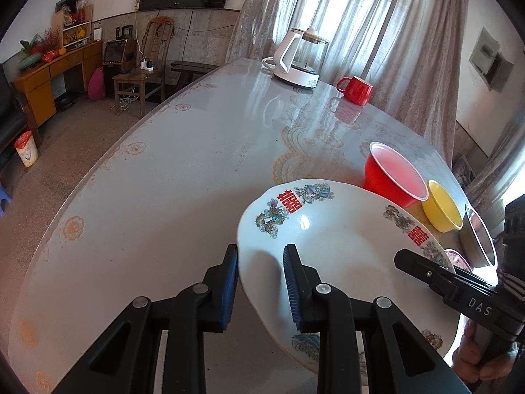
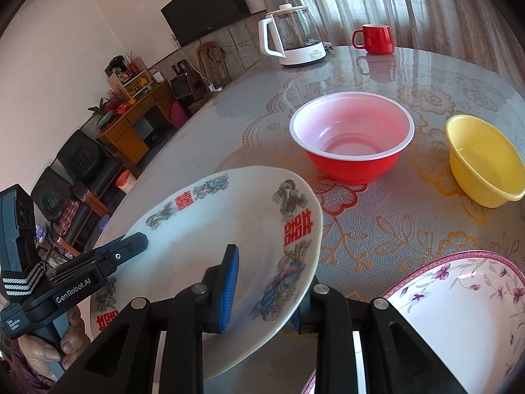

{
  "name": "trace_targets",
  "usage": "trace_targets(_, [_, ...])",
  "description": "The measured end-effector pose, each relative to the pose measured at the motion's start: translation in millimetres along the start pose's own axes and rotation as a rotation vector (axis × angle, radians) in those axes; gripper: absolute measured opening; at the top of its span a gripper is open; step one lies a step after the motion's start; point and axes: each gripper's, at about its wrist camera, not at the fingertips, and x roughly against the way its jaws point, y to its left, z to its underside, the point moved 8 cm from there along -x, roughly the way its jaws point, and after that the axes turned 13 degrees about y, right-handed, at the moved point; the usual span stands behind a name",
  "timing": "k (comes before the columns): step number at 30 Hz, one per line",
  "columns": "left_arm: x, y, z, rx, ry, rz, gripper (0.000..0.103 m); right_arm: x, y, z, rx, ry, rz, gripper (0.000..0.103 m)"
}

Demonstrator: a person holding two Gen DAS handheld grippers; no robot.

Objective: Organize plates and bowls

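Observation:
A white plate with red characters and dragon prints [image 1: 344,246] [image 2: 229,229] is held tilted above the table between both grippers. My left gripper [image 1: 261,287] straddles its left rim, one blue pad on each side. My right gripper [image 2: 262,292] straddles the opposite rim; its far finger is hidden behind the plate. Whether either clamps the rim cannot be told. A red bowl [image 2: 351,138] [image 1: 393,177], a yellow bowl [image 2: 482,161] [image 1: 441,207] and a pink-rimmed floral plate [image 2: 459,298] sit on the table. A steel bowl [image 1: 477,239] is at the right edge.
A white kettle [image 1: 300,59] [image 2: 292,37] and a red mug [image 1: 356,90] [image 2: 375,39] stand at the far side of the round glass-topped table [image 1: 164,180]. Chairs, a desk and a floor bin lie beyond the table's left edge.

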Motion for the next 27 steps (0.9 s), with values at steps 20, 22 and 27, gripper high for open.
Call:
trace_targets(20, [22.1,-17.9,9.1,-0.064,-0.063,0.037,0.027,25.4,-13.9,21.8,-0.025,-0.083,0.014,0.024])
trace_targets(22, [18.5,-20.3,11.3,-0.068,-0.049,0.041,0.027,24.2,-18.2,24.6,-0.037,-0.078,0.018,0.024])
trace_targets(27, [18.1,-25.4,12.3,-0.075,-0.046,0.049,0.027,26.6,-24.6,31.0,-0.053,-0.078,0.03,0.024])
